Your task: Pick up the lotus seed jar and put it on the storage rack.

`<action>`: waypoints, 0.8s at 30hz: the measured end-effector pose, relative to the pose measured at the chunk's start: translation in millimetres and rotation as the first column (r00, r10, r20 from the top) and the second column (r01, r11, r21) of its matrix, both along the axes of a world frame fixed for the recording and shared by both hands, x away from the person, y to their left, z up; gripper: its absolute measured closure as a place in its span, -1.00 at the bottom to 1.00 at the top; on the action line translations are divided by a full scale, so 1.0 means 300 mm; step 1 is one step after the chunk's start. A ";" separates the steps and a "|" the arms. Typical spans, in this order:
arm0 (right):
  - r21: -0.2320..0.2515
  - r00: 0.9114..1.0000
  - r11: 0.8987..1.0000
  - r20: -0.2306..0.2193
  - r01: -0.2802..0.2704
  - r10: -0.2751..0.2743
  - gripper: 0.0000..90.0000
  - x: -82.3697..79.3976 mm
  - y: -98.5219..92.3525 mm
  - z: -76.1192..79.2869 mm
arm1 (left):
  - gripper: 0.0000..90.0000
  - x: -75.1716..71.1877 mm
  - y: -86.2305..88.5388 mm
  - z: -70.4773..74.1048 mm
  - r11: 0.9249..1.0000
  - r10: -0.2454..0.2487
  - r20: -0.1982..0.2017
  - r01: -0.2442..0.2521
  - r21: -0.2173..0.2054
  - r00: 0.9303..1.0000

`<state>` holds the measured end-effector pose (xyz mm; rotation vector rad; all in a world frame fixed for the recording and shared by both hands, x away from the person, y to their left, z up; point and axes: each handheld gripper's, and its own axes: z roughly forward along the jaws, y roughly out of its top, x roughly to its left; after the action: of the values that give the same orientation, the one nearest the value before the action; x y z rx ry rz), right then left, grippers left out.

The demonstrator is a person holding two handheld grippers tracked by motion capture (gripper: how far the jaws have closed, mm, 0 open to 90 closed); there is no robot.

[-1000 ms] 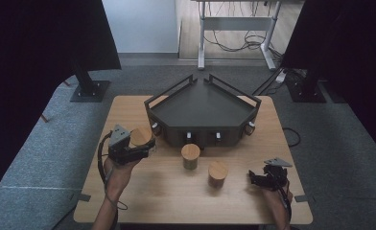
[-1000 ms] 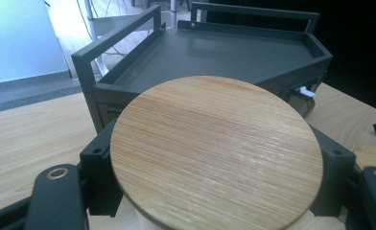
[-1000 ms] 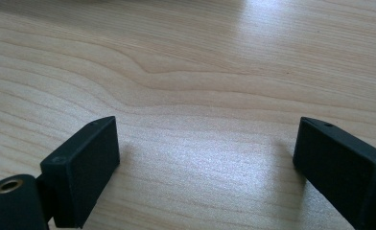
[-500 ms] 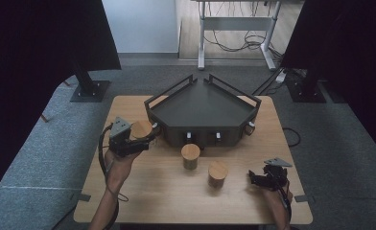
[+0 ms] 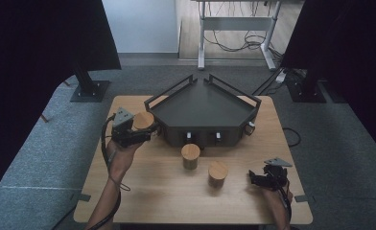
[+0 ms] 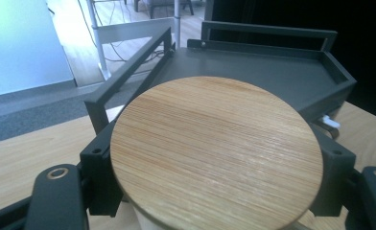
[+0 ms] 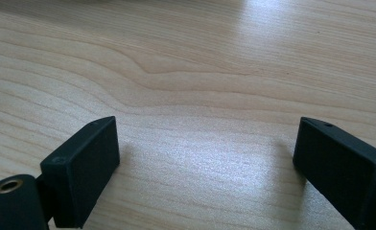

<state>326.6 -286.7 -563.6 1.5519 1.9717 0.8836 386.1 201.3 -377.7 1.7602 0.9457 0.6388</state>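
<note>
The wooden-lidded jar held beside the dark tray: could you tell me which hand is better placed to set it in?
Left, I'd judge: the left gripper is shut on the jar right at the tray edge. The right gripper rests open near the table's front corner.

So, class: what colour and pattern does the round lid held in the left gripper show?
Light tan round wooden lid with fine straight grain lines; left gripper view shows it best.

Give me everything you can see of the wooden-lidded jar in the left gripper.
The jar is a round canister with a flat, pale wood-grain lid; a sliver of white body shows beneath the lid in the left gripper view. It sits upright, clamped between the black jaws of the left gripper, which press on its sides. It is off the table, beside the left wall of the dark tray.
</note>
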 end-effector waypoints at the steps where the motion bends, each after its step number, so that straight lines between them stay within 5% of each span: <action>1: -0.001 1.000 1.000 0.000 -0.001 0.001 -0.82 0.000 0.000 0.000 | -0.45 0.007 0.000 0.001 1.000 0.001 0.000 -0.001 -0.003 1.000; 24: 0.000 1.000 1.000 0.000 -0.001 0.001 -0.82 0.000 0.000 0.000 | -0.45 0.149 -0.076 0.033 1.000 0.011 0.001 -0.011 -0.004 1.000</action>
<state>326.6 -286.7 -563.6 1.5509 1.9721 0.8839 430.8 178.4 -367.9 1.7516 0.9559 0.6447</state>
